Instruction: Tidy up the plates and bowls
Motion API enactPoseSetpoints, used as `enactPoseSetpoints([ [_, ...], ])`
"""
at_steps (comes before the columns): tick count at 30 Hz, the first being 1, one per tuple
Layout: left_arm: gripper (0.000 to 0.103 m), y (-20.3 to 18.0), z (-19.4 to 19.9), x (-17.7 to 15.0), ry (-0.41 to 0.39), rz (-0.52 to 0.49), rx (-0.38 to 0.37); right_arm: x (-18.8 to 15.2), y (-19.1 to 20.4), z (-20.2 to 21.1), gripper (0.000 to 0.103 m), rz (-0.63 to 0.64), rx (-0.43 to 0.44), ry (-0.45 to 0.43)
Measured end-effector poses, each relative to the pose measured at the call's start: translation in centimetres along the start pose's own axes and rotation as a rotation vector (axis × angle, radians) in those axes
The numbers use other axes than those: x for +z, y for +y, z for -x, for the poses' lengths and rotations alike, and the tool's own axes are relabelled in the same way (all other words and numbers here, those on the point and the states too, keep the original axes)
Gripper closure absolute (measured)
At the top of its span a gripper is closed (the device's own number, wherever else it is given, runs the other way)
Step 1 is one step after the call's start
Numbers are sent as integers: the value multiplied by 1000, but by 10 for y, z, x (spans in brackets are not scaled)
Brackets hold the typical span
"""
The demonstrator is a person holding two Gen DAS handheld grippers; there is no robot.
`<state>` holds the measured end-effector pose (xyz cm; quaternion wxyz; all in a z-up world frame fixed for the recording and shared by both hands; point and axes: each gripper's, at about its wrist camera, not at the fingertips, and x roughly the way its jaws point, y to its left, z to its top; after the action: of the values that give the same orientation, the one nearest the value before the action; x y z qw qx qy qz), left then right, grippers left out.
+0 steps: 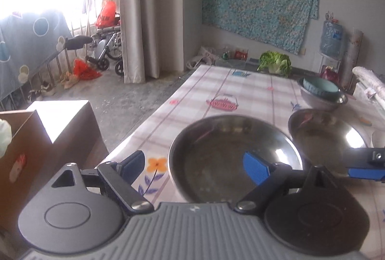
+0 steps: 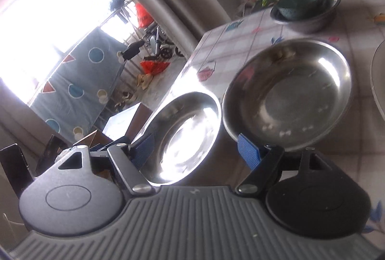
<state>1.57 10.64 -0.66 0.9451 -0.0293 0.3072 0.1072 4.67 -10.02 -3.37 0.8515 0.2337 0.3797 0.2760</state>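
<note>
Two shallow steel plates lie side by side on the checked tablecloth [image 1: 240,89]. My left gripper [image 1: 195,166] stands open over the near steel plate [image 1: 234,159]: its right pad hovers above the plate's inside, its left pad outside the left rim. The second steel plate [image 1: 327,137] lies to the right, with my right gripper [image 1: 363,165] at its near edge. In the right wrist view my right gripper [image 2: 196,151] is open around the bright left plate [image 2: 185,137], touching nothing; the second steel plate [image 2: 288,94] sits beside it. Further back, a teal bowl [image 1: 320,86] rests in a steel bowl [image 1: 322,101].
The table's left edge drops to the floor beside a cardboard box [image 1: 48,139]. A cabbage [image 1: 275,62] lies at the table's far end, with a water jug [image 1: 333,38] behind. A pale plate's rim [image 2: 379,81] shows at the right.
</note>
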Motion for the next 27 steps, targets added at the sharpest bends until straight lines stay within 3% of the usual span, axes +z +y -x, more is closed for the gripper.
enactPoseSetpoints([
  [4, 14, 9, -6, -8, 44, 30, 8, -16, 10, -16, 26, 0, -8, 54],
  [14, 34, 27, -54, 0, 162, 71, 50, -14, 11, -58, 30, -42, -52, 87],
  [17, 43, 27, -64, 3, 182, 66, 48, -10, 10, -69, 40, -35, -73, 83],
  [19, 48, 27, -70, 4, 195, 60, 43, -8, 7, -75, 53, -33, -92, 78],
  [23, 69, 27, -77, 2, 226, 51, 33, -5, 2, -85, 75, -39, -104, 83],
  [27, 86, 26, -78, -1, 250, 48, 10, -4, 2, -88, 83, -21, -119, 82],
])
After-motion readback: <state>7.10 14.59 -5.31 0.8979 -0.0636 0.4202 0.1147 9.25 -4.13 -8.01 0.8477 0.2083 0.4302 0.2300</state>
